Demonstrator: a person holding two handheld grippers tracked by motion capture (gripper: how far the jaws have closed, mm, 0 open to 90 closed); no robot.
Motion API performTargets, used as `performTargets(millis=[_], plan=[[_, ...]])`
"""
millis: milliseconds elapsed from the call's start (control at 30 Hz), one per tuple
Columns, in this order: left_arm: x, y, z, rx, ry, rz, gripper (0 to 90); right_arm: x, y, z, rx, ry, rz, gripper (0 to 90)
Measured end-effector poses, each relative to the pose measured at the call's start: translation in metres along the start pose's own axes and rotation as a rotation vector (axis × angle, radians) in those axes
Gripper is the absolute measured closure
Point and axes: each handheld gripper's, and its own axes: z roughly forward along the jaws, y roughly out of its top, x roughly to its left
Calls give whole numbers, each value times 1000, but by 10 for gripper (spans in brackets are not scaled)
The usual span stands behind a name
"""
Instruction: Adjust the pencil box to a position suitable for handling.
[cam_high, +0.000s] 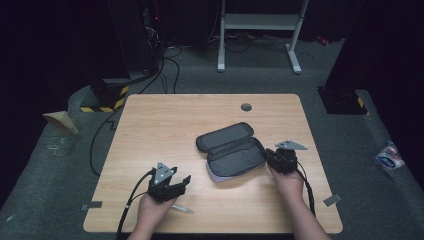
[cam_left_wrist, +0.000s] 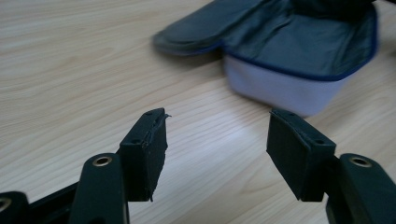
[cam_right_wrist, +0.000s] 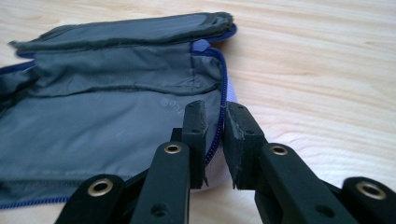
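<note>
An open dark grey zip pouch (cam_high: 231, 150) lies right of the table's middle, its lid folded back toward the far side. It has a grey lining (cam_right_wrist: 93, 135), a blue zip edge and a pale outer wall (cam_left_wrist: 280, 88). My right gripper (cam_high: 271, 156) is at the pouch's right end, and in the right gripper view it (cam_right_wrist: 215, 112) is shut on the pouch's zip rim. My left gripper (cam_high: 183, 181) hovers near the front left of the table. It (cam_left_wrist: 217, 116) is open with nothing between its fingers, and the pouch sits ahead of it.
A thin silvery pen-like object (cam_high: 182, 209) lies by the left hand near the front edge. A round cable hole (cam_high: 246, 107) sits at the back of the wooden table (cam_high: 165, 125). On the floor stand a white frame (cam_high: 260, 22) and a packet (cam_high: 389, 156).
</note>
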Motion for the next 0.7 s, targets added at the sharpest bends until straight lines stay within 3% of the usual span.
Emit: performTargets(millis=[100,300,333,433,467,567,600,633,667,700], plan=[[-10,2,6,9,-36,20,377,12,-8,-5,-9,24,6,767],[-11,-3,7,14,-77,2,391,31,-17,-9,-22,47,-2,756],[-11,-5,8,27,-84,10,391,40,-19,-9,-22,59,-7,751],[-9,-9,9,45,-90,19,392,46,-20,-8,-27,68,-7,750],[-8,-9,9,42,-96,5,393,49,-21,-8,-30,73,-9,749],[-9,-8,9,35,-88,28,404,57,-21,-9,-32,86,-5,741],[-9,-8,10,32,-86,27,402,60,-19,-13,-39,100,-15,685],[-9,-8,9,33,-87,21,402,60,-19,-13,-39,100,-15,685],[-9,-8,9,44,-88,15,403,59,-18,-21,-64,132,-24,622],[-9,-8,9,44,-88,15,402,59,-18,-21,-64,132,-24,622]])
